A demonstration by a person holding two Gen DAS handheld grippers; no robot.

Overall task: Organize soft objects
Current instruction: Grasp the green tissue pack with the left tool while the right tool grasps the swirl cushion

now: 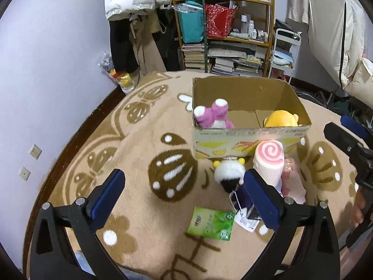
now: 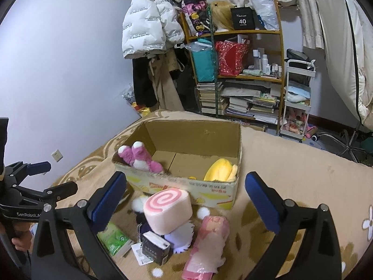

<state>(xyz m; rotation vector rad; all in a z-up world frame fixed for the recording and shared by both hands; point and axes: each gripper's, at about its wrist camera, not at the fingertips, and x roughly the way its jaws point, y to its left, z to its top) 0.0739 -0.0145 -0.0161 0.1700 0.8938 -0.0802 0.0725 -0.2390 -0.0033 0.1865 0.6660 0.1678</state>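
We see both tools, left tool point(image 1: 184, 200) and right tool point(image 2: 186, 203), gaping empty. Purple plush point(image 1: 213, 116) and yellow plush point(image 2: 221, 170) sit half-hidden in the box point(image 2: 186, 184); the swirl plush point(image 2: 167, 210) covers what may be a panda point(image 1: 229, 171) on the blanket point(image 1: 139, 154).

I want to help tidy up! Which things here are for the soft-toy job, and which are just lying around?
For the job:
- cardboard box
- purple plush and yellow plush, already inside
- swirl roll plush
- pink plush
- black-and-white plush

Just lying about:
- green packet
- small dark box
- bookshelf
- white jacket
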